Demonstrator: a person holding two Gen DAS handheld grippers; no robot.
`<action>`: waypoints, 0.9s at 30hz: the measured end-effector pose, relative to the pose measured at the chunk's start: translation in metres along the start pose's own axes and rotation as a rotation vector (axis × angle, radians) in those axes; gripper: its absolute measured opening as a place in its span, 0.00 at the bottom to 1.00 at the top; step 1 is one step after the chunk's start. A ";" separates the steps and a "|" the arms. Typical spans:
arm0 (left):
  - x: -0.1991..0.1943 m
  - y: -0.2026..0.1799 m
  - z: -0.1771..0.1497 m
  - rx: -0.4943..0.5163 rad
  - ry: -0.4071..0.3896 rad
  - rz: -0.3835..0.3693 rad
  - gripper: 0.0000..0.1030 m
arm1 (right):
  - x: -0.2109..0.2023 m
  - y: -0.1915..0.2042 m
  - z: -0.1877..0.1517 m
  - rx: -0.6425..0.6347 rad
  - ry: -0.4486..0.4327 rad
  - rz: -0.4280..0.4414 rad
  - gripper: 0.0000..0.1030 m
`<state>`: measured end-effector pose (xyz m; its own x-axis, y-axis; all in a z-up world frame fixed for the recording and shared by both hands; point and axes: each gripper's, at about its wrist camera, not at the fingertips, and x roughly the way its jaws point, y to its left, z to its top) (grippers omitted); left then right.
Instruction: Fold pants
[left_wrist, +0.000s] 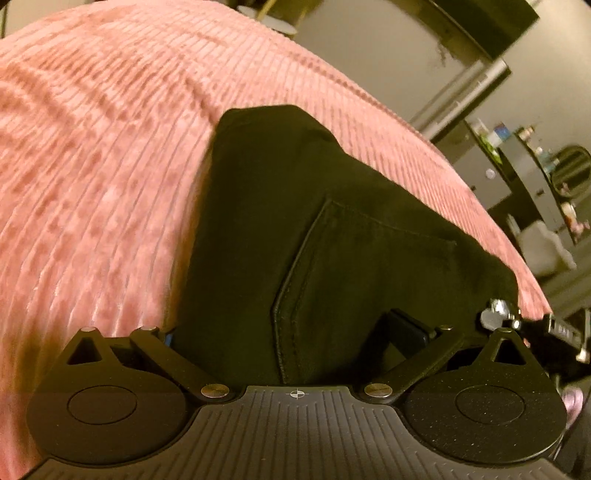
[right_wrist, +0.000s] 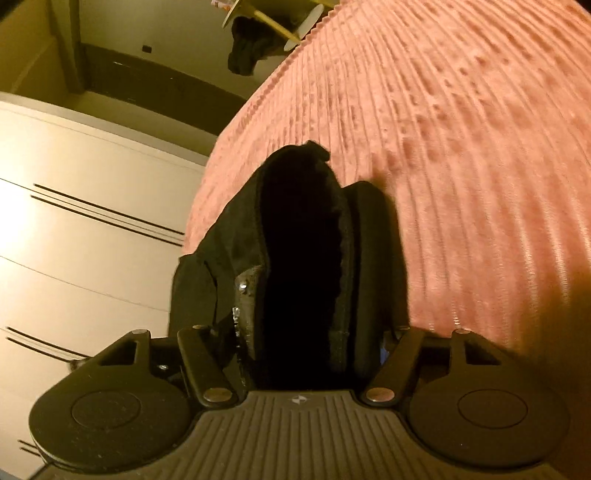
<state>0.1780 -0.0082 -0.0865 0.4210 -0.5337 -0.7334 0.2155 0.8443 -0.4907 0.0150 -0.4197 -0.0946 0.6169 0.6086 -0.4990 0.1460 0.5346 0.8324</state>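
On the pink bedspread (left_wrist: 110, 166), black pants (left_wrist: 295, 221) stretch lengthwise ahead. Both grippers (left_wrist: 295, 325) (right_wrist: 295, 295) straddle cloth; grip uncertain.

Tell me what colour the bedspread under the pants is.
Pink, with a ribbed corduroy-like texture; the bedspread shows best in the left wrist view.

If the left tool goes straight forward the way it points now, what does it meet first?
Most likely the black pants: they already lie between the left tool's fingers. Beyond them is only the pink ribbed cover.
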 end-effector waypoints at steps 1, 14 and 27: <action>-0.003 -0.002 -0.001 0.005 -0.008 0.011 0.93 | -0.001 0.007 -0.002 -0.026 -0.008 -0.024 0.57; -0.057 -0.024 0.023 -0.008 -0.133 -0.026 0.57 | -0.003 0.100 0.025 -0.254 -0.101 -0.026 0.42; -0.079 0.012 0.014 -0.121 -0.288 0.249 0.94 | 0.005 0.121 0.035 -0.278 -0.284 -0.202 0.76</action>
<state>0.1598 0.0444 -0.0278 0.6811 -0.2632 -0.6832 -0.0225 0.9252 -0.3788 0.0625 -0.3727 0.0118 0.7908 0.3118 -0.5267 0.0956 0.7870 0.6095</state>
